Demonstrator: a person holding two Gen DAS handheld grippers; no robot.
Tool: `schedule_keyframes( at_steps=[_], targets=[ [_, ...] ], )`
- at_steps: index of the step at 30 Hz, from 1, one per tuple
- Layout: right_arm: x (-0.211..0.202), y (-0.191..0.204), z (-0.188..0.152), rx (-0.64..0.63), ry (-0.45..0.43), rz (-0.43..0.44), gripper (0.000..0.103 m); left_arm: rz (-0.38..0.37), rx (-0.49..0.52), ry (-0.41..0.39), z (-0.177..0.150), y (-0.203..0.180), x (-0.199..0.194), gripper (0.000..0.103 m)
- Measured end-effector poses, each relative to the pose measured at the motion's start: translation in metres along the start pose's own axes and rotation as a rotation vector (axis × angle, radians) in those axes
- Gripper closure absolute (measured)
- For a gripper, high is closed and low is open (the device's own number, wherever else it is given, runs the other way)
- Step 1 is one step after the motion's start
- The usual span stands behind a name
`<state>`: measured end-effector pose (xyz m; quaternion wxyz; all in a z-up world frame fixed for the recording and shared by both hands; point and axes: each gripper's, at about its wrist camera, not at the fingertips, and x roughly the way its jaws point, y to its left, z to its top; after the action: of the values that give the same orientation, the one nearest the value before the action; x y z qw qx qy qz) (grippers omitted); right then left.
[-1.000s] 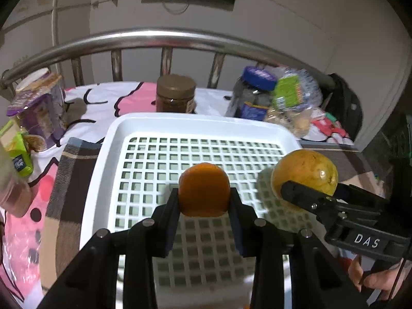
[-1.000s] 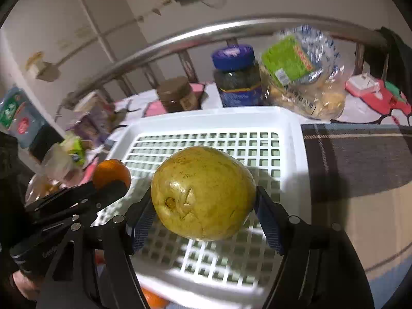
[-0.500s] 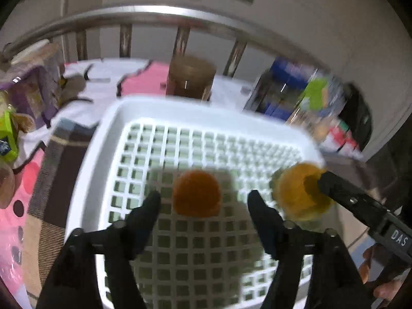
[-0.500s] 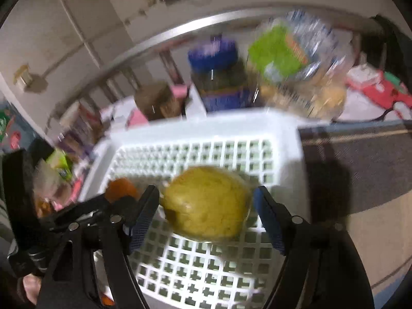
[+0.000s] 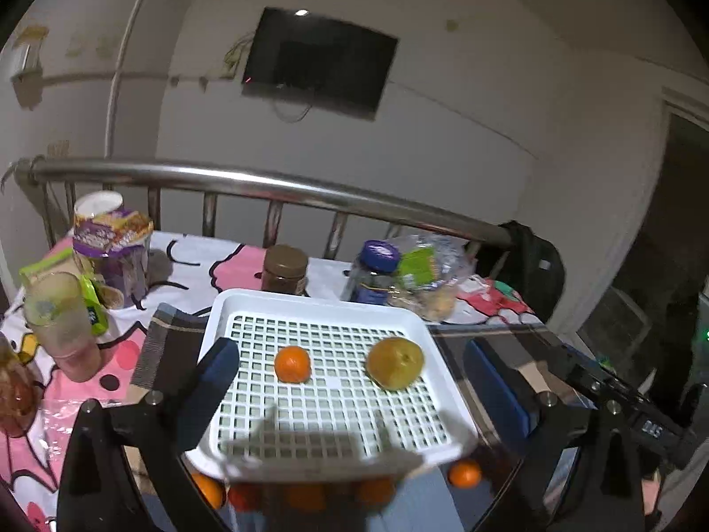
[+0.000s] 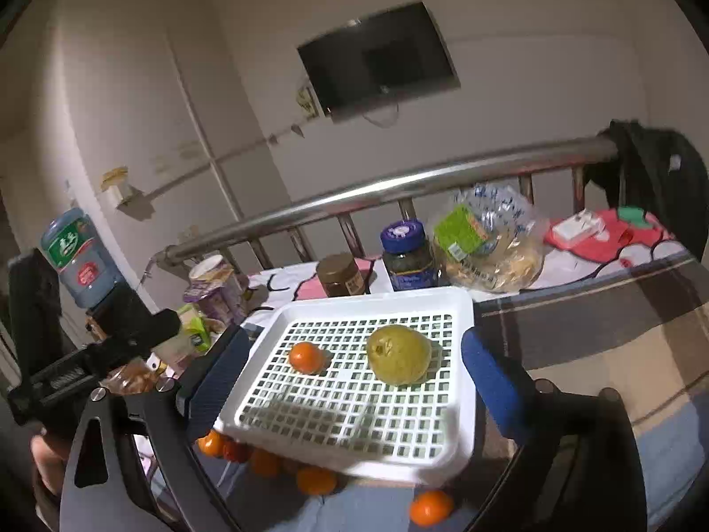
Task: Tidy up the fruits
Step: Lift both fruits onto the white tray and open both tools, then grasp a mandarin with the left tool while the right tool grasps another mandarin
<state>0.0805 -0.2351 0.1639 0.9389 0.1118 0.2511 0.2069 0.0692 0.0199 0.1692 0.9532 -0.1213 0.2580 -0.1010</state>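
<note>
You've released both fruits: your left claw [image 5: 350, 381] and right claw [image 6: 354, 368] are open, drawn back; orange [image 5: 292, 364] and pear [image 5: 395, 363] rest apart in the white basket [image 5: 323, 299].

**Two fruits in the tray, gripper spread wide**

The right gripper [image 6: 350, 377] is spread wide, holding nothing. Ahead sits a white tray [image 6: 461, 447] with an orange [image 6: 305, 357] and a pear [image 6: 399, 354] lying apart on its grid. Loose oranges [image 6: 315, 480] lie at the tray's near edge. The left gripper [image 6: 111, 350] shows at left.
</note>
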Motion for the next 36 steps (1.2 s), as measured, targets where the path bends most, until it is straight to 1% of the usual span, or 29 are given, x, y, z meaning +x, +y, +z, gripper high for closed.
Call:
schedule_keyframes(
  at_steps=[2, 5, 8, 11, 13, 14, 16, 20, 22, 24, 28, 30, 31, 32, 34, 35, 36],
  targets=[
    [-0.014, 0.006, -0.01, -0.031, -0.023, 0.0, 0.004, -0.011, 0.029, -0.017, -0.01, -0.003, -0.016, 0.0],
    [-0.031, 0.013, -0.028, -0.081, -0.04, -0.003, 0.004, -0.005, 0.056, -0.015, -0.029, -0.003, -0.03, 0.0],
    [-0.039, 0.016, -0.046, -0.109, -0.032, -0.009, 0.004, 0.008, 0.08, -0.004, -0.05, -0.001, -0.035, 0.0],
    [-0.043, 0.012, -0.061, -0.118, -0.021, -0.02, 0.004, 0.04, 0.108, -0.006, -0.07, 0.002, -0.035, 0.0],
    [-0.044, 0.008, -0.069, -0.121, -0.021, -0.041, 0.004, 0.05, 0.118, 0.017, -0.082, 0.004, -0.033, 0.0],
    [-0.046, 0.007, -0.074, -0.124, -0.026, -0.05, 0.004, 0.048, 0.119, 0.029, -0.088, 0.007, -0.03, 0.0],
    [-0.045, 0.003, -0.083, -0.134, -0.014, -0.061, 0.004, 0.066, 0.11, 0.057, -0.096, 0.015, -0.024, 0.0],
    [-0.034, -0.003, -0.101, -0.165, 0.049, -0.105, 0.004, 0.115, 0.061, 0.097, -0.109, 0.034, -0.012, 0.0],
    [-0.029, -0.005, -0.109, -0.177, 0.069, -0.11, 0.004, 0.142, 0.026, 0.122, -0.114, 0.046, -0.006, 0.0],
    [-0.024, -0.007, -0.114, -0.173, 0.091, -0.115, 0.004, 0.175, -0.008, 0.143, -0.118, 0.058, 0.001, 0.003],
    [-0.006, -0.017, -0.126, -0.145, 0.168, -0.116, 0.006, 0.241, -0.078, 0.177, -0.123, 0.083, 0.013, 0.014],
    [0.001, -0.018, -0.131, -0.142, 0.199, -0.108, 0.011, 0.27, -0.099, 0.192, -0.125, 0.091, 0.017, 0.018],
    [0.007, -0.017, -0.134, -0.149, 0.219, -0.116, 0.013, 0.28, -0.112, 0.203, -0.126, 0.095, 0.019, 0.022],
    [0.011, -0.016, -0.136, -0.156, 0.231, -0.122, 0.016, 0.28, -0.118, 0.209, -0.126, 0.098, 0.021, 0.025],
    [0.021, -0.014, -0.139, -0.17, 0.266, -0.136, 0.018, 0.3, -0.113, 0.22, -0.128, 0.1, 0.025, 0.027],
    [0.023, -0.013, -0.14, -0.173, 0.275, -0.138, 0.021, 0.305, -0.112, 0.226, -0.129, 0.101, 0.028, 0.031],
    [0.027, -0.013, -0.142, -0.175, 0.288, -0.143, 0.023, 0.298, -0.118, 0.232, -0.13, 0.103, 0.029, 0.033]
  ],
)
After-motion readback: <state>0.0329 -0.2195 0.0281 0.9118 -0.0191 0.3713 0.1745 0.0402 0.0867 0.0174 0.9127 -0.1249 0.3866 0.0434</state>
